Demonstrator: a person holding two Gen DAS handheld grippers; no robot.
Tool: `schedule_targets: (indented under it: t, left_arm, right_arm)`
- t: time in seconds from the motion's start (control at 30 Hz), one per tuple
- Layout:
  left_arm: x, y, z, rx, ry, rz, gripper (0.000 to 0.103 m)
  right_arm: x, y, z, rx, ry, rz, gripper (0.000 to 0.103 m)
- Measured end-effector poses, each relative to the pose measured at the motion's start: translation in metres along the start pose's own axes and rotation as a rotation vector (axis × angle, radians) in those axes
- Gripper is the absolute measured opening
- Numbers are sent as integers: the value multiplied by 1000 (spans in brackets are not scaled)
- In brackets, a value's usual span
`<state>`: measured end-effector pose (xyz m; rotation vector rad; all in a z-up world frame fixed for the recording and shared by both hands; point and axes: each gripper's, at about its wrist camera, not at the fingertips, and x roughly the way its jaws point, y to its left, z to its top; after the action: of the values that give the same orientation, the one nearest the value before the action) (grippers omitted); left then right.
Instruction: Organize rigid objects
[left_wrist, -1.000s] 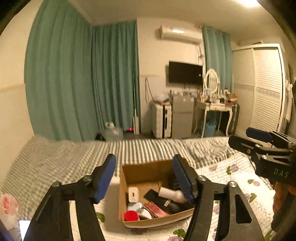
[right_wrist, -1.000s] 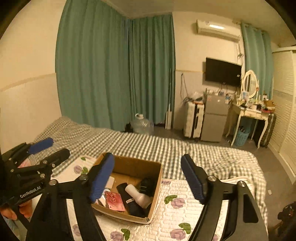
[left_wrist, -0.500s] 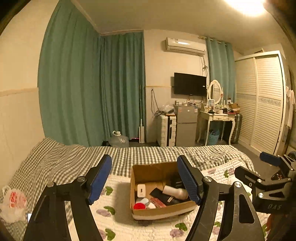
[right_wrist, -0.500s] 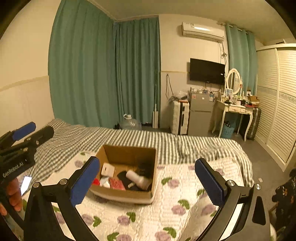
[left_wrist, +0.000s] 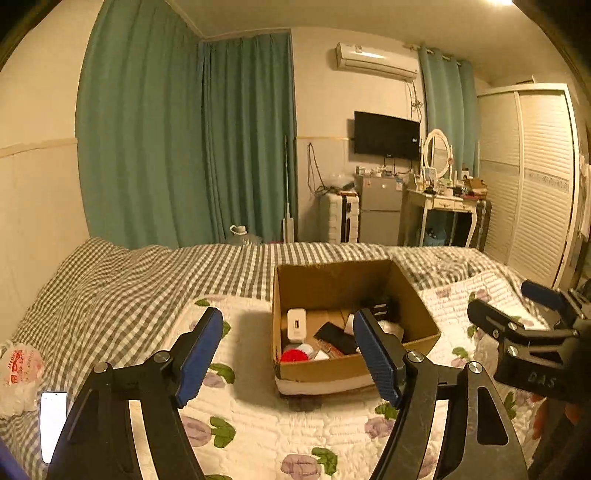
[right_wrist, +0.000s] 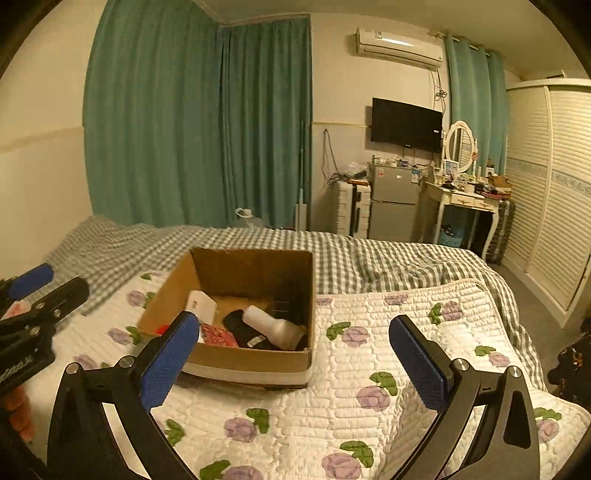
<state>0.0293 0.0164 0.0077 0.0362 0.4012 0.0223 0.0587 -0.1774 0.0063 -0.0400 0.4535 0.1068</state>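
Note:
An open cardboard box (left_wrist: 354, 369) stands on the floral quilt (left_wrist: 258, 435). Inside lie a white charger (left_wrist: 296, 325), a red cap (left_wrist: 291, 355), a black flat item (left_wrist: 336, 336), a white bottle (right_wrist: 273, 325) and a red patterned packet (right_wrist: 218, 336). My left gripper (left_wrist: 286, 317) is open and empty, short of the box's near wall. Level with it, my right gripper (right_wrist: 291, 323) is open very wide and empty, with the box (right_wrist: 251, 362) ahead and to its left. Each gripper shows at the edge of the other's view: right gripper (left_wrist: 504, 299), left gripper (right_wrist: 62, 280).
A grey checked blanket (left_wrist: 129, 288) covers the far and left side of the bed. A lit phone (left_wrist: 53, 424) and a plastic bag (left_wrist: 18, 369) lie at the bed's left edge. Past the bed stand a small fridge (right_wrist: 393, 206), a dressing table (right_wrist: 465, 203) and a wardrobe (right_wrist: 554, 184).
Both grippers have sunk towards the quilt and their jaws stand wider, the right one most of all. The box looks larger than half a second ago.

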Motion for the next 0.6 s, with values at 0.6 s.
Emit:
schedule_targets:
  t: [0.6]
  left_arm:
    - [4,0,-7,-5,28,-20,76]
  right_arm:
    - [-2,7,-4,9,15,5,103]
